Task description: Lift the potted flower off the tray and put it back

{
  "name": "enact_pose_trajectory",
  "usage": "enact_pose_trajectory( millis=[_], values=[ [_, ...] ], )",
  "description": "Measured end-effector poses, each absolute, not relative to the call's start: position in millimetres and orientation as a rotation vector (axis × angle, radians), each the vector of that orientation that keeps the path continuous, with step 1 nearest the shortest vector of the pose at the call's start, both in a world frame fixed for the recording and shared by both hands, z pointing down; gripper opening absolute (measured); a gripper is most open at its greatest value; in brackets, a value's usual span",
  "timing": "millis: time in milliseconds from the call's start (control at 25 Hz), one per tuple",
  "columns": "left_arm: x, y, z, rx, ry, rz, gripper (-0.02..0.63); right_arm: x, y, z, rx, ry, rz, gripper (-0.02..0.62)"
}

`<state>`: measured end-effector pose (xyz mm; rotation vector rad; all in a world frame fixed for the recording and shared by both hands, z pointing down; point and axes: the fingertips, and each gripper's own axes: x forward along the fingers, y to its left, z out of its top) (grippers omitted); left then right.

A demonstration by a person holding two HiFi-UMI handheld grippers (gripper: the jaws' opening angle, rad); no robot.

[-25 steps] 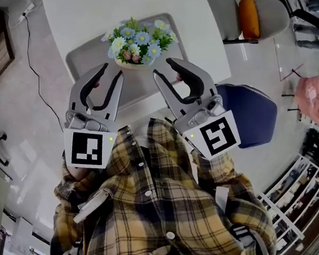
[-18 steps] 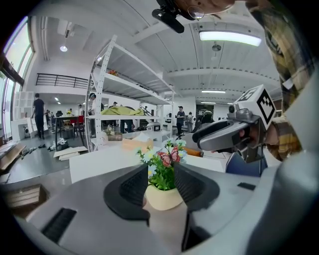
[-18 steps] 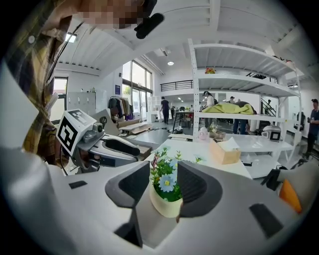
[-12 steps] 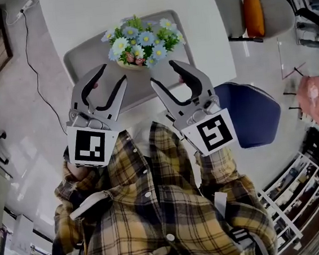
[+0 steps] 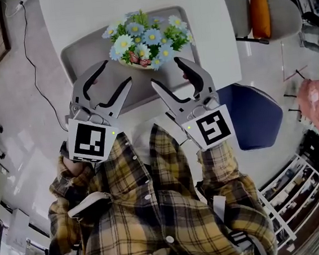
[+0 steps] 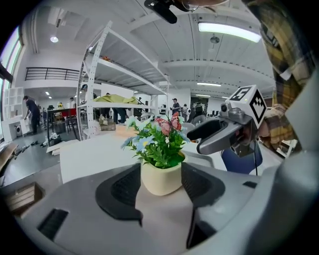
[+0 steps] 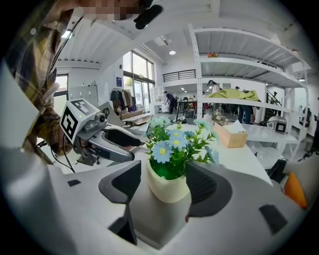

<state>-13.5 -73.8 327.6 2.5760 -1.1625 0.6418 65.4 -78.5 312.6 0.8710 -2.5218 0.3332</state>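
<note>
Potted flower [image 5: 146, 40] location: upright on the grey tray [image 5: 84, 58], upper centre of the head view

Items, largest first:

1. The white table [image 5: 73, 11] fills the top centre of the head view and carries the tray.
2. The plaid shirt [image 5: 157, 209] fills the lower half of that view.
3. The tray lies at the table's near edge, with the plant in its upper middle.
4. The left gripper [image 5: 115, 75] sits just below and left of the plant, and the right gripper [image 5: 166, 72] just below and right. Both point up the frame toward it.
5. On each gripper the jaws are opening and stand well apart. The cream pot [image 6: 160, 179] shows in the gap between them. The pads are clear of its sides, so neither gripper holds anything.
6. A pink butterfly [image 6: 169, 123] tops the blooms in the left gripper view
</note>
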Motion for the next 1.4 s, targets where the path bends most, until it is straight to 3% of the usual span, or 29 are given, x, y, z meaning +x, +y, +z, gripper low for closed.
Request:
enact_pose_trajectory(
  millis=[400, 440, 1400],
  values=[
    [-12, -80, 359, 2.578, -1.083, 0.707, 0.287, 68, -87, 355, 0.795, -2.487, 0.370, 0.330],
    [-11, -80, 362, 2.576, -1.074, 0.709, 0.314, 69, -89, 359, 0.789, -2.487, 0.375, 0.336],
    [9, -92, 395, 2.644, -0.932, 0.826, 0.330, 53, -106, 391, 0.541, -2.507, 0.201, 0.374]
  ],
)
